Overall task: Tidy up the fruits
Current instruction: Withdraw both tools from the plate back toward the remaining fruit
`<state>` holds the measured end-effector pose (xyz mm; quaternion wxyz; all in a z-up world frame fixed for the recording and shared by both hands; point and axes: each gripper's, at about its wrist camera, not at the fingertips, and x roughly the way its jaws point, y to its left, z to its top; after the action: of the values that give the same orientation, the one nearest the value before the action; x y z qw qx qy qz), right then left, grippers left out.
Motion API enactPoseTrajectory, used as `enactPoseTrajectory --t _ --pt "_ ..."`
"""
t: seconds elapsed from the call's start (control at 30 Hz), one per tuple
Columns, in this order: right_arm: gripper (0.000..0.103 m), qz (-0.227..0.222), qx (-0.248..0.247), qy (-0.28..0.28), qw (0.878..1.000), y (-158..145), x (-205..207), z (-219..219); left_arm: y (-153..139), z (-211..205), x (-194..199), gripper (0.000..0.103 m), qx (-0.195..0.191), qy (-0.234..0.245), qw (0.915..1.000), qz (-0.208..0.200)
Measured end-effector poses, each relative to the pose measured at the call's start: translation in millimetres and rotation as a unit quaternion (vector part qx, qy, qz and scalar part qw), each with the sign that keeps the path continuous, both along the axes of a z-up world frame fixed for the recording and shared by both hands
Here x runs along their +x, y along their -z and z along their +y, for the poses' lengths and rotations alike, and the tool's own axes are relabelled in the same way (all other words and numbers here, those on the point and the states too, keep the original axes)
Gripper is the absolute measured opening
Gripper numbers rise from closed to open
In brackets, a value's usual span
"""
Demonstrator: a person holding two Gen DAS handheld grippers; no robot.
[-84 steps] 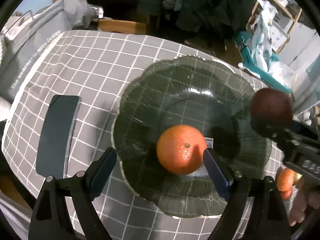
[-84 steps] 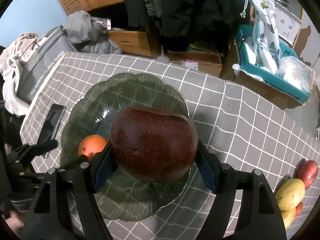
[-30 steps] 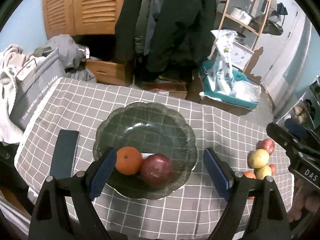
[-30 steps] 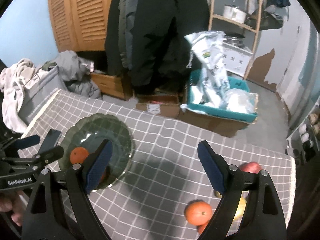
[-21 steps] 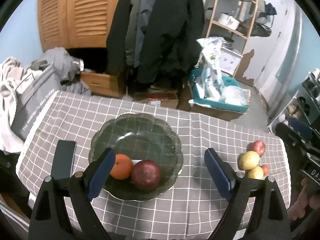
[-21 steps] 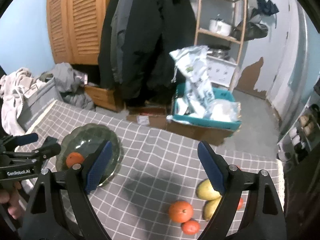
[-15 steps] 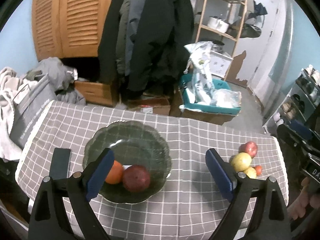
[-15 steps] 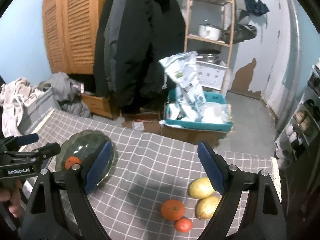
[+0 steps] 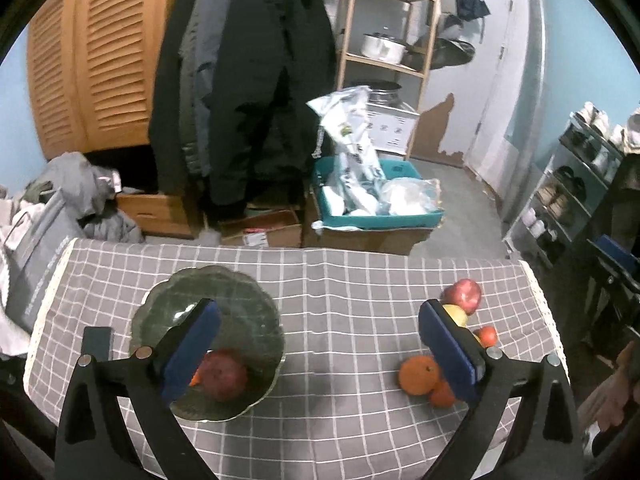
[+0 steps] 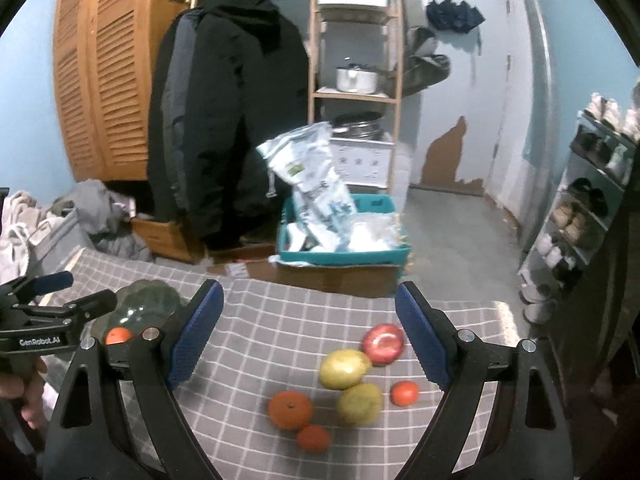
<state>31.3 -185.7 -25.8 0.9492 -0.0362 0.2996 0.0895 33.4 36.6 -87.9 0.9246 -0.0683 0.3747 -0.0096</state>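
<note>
**Two fruits plated, six remain loose**

Both tongs, left tongs (image 9: 316, 344) and right tongs (image 10: 310, 334), stand wide and empty; the left jaws have just been opening, nothing between them. Since the dark apple (image 9: 222, 374) joined the orange (image 10: 118, 335) in the green plate (image 9: 256, 316), both have pulled back. Right of the plate, well apart, lies the fruit cluster (image 10: 348, 376). A phone (image 9: 96, 344) lies left of the plate; the tabletop (image 9: 340, 320) between is unobstructed.

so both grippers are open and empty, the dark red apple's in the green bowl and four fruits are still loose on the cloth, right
Not four. The right wrist view shows six loose fruits on the cloth. The rest holds: left gripper and right gripper open and empty, dark red apple in the green bowl.
</note>
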Motion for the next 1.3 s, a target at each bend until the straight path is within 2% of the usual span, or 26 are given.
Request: enactPoseTrajectory --t 0.7,1.1,1.3 --pt "0.087 0.025 0.005 0.075 0.997 18 -13 -80 7 -84 24 0.100 0.010 0.082 0.9964 0.022" --pt "0.087 0.097 0.001 0.082 0.992 67 7 -92 68 -116 46 0.100 0.026 0.101 0.9894 0.101" --pt "0.087 0.132 -0.001 0.086 0.988 93 15 -94 91 -123 53 0.100 0.030 0.103 0.9860 0.128"
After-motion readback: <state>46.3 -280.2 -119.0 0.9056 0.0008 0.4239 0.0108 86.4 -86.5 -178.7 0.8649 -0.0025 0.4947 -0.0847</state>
